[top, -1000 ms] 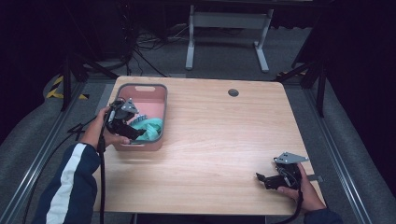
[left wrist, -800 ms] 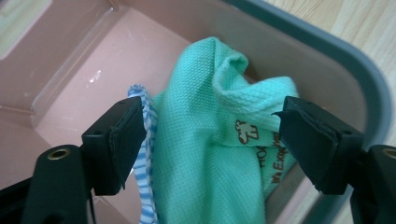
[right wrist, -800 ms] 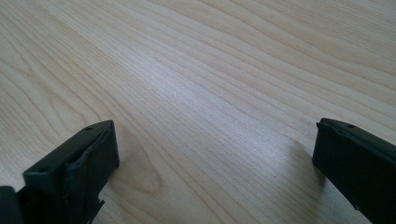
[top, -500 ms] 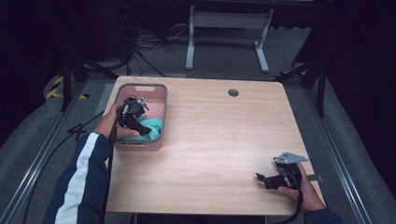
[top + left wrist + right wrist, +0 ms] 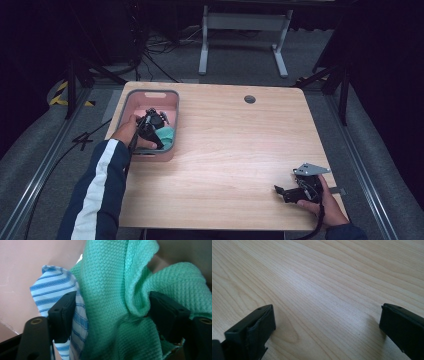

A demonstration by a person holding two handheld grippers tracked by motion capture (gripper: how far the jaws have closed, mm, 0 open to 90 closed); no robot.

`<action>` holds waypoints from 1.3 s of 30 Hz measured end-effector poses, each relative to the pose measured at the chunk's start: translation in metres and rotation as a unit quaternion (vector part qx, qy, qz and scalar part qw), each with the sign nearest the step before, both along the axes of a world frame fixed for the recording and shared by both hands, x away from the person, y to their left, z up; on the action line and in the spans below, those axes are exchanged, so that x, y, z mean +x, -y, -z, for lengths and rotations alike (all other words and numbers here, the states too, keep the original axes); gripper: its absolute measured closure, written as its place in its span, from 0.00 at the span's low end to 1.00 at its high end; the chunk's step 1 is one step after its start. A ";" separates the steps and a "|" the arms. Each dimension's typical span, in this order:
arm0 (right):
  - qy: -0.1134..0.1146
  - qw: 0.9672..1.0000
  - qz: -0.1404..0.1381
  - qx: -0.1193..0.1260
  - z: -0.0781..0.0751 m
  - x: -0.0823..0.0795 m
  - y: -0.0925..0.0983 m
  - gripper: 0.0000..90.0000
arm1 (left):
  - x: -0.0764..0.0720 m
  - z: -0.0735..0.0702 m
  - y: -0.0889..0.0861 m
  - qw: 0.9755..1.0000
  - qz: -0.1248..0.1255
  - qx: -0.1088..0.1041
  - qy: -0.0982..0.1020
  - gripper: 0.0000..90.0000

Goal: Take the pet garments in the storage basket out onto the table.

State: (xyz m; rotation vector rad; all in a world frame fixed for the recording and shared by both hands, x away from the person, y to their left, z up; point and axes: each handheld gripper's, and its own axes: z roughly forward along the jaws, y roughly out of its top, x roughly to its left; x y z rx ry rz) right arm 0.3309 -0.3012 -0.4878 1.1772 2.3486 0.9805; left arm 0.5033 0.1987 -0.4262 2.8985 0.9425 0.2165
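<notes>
Since a second ago, my left gripper [image 5: 159, 131] has dropped into the pink bin [image 5: 172, 102]; jaws just been closing, straddling the green cloth [image 5: 117, 295] beside a striped cloth [image 5: 53, 285], not yet pinching. Right gripper [image 5: 285, 191]: wide, parked on the table [image 5: 240, 150], out of the way.

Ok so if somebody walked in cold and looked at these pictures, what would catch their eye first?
Probably the green knit cloth bunched between the jaws of the left gripper, which have just been closing around it, with a blue striped cloth beside it. Both lie in the pink bin at the table's far left. The right gripper sits open at the near right of the wooden table.
</notes>
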 end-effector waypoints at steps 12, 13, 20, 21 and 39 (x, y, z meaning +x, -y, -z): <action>0.000 1.000 0.000 0.000 0.000 0.000 0.000 0.01 | 0.005 0.003 -0.002 0.999 -0.004 -0.021 -0.033 0.45; 0.000 1.000 0.000 0.000 0.000 0.000 0.000 0.01 | 0.005 0.002 -0.002 0.999 -0.005 -0.024 -0.035 0.50; 0.000 1.000 0.000 0.000 0.000 0.000 0.000 0.01 | 0.003 0.001 0.000 1.000 0.009 -0.003 -0.026 0.71; 0.000 1.000 0.000 0.000 0.000 0.000 0.000 0.01 | 0.002 0.002 0.000 1.000 0.012 -0.002 -0.016 0.75; 0.000 1.000 0.001 0.000 0.000 0.000 0.000 0.01 | -0.011 -0.028 -0.022 0.996 -0.017 -0.053 0.064 0.87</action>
